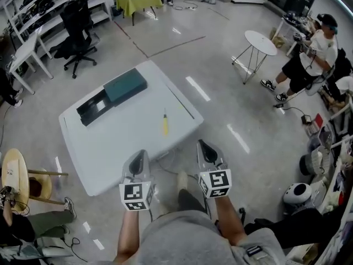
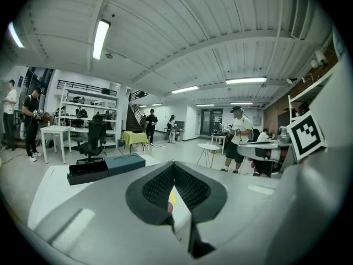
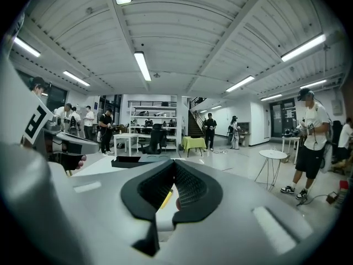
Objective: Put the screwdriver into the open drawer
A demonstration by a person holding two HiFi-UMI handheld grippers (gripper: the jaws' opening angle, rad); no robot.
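Note:
A yellow-handled screwdriver (image 1: pixel 164 123) lies on the white table (image 1: pixel 110 148), near its right front part. It shows as a yellow sliver behind the closed jaws in the left gripper view (image 2: pixel 172 196) and the right gripper view (image 3: pixel 165 199). The dark teal drawer box (image 1: pixel 126 86) stands at the table's far side, its black drawer (image 1: pixel 92 108) pulled open to the left. My left gripper (image 1: pixel 140 154) and right gripper (image 1: pixel 203 144) hover side by side off the table's near edge, short of the screwdriver. Both point toward it, shut and empty.
A black office chair (image 1: pixel 77 24) and white desks stand beyond the table at the left. A round white side table (image 1: pixel 260 40) and a standing person (image 1: pixel 309 59) are at the right. A wooden stool (image 1: pixel 16 175) sits near the table's left front corner.

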